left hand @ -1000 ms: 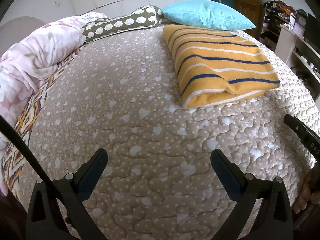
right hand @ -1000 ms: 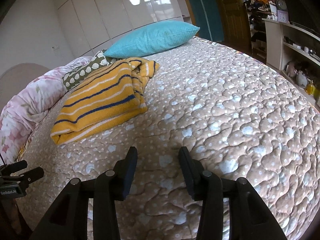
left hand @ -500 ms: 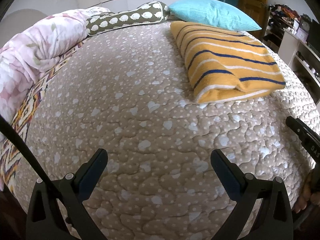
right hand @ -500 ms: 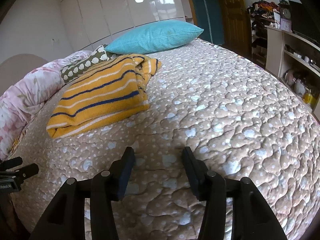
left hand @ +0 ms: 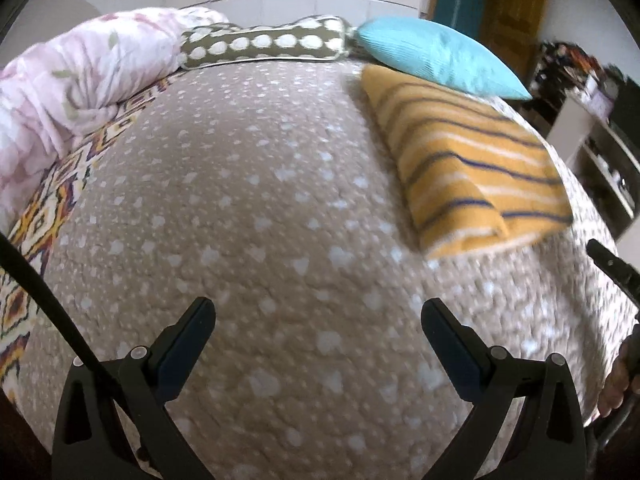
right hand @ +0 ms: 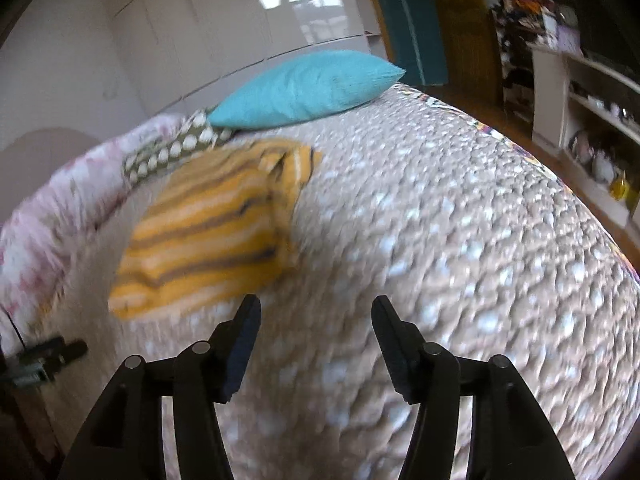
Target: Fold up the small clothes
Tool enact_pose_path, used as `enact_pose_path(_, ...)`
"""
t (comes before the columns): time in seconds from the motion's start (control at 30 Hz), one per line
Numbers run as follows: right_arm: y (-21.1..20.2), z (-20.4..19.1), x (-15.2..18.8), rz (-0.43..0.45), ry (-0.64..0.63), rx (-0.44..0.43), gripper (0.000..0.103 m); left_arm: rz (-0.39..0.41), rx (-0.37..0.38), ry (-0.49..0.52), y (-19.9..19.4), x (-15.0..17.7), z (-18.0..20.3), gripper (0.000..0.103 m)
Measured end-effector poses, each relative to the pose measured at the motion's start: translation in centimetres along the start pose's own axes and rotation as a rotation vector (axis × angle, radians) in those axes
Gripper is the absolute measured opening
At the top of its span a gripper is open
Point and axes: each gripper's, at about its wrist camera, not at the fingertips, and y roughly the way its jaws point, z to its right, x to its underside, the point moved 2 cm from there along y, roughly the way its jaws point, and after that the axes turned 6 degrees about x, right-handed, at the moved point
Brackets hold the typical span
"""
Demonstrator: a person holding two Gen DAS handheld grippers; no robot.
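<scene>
On the left, the left tongs [left hand: 316, 320] hover spread wide over the bare bed [left hand: 240, 200], holding nothing. Further right, the yellow striped cloth [left hand: 472, 160] lies folded on the bed, just below the blue pillow [left hand: 436, 56]. It looks soft, thick and light, likely floppy once lifted, so a pinch at its near corner or along the doubled near edge should hold best. The right tongs [right hand: 316, 312] sit partly spread and empty, near the cloth's front edge but not touching it.
</scene>
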Motion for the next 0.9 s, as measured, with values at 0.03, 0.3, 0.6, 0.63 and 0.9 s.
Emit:
enact_pose_path(0.03, 0.1, 0.1, -0.8, 0.004, 0.020, -0.010, 0.063, 0.003, 0.003, -0.015, 0.0, -0.3, -0.4, 0.103)
enact_pose_path(0.3, 0.7, -2.9, -1.1, 0.002, -0.060, -0.011, 0.063, 0.033, -0.089, -0.003, 0.8, -0.4, -0.8, 0.103)
enact_pose_path(0.6, 1.5, -6.0, 2.1, -0.056, -0.140, -0.033, 0.063, -0.039, -0.116, -0.024, 3.5, 1.3, -0.4, 0.103)
enact_pose_path(0.63, 1.4, -6.1, 2.3, -0.055, -0.141, -0.031, 0.063, -0.034, -0.119, -0.024, 3.5, 1.4, -0.4, 0.103)
enact_pose_path(0.9, 1.3, -5.9, 3.6, -0.085, -0.114, -0.031, 0.064, -0.017, -0.099, -0.057, 3.9, 1.7, -0.8, 0.103)
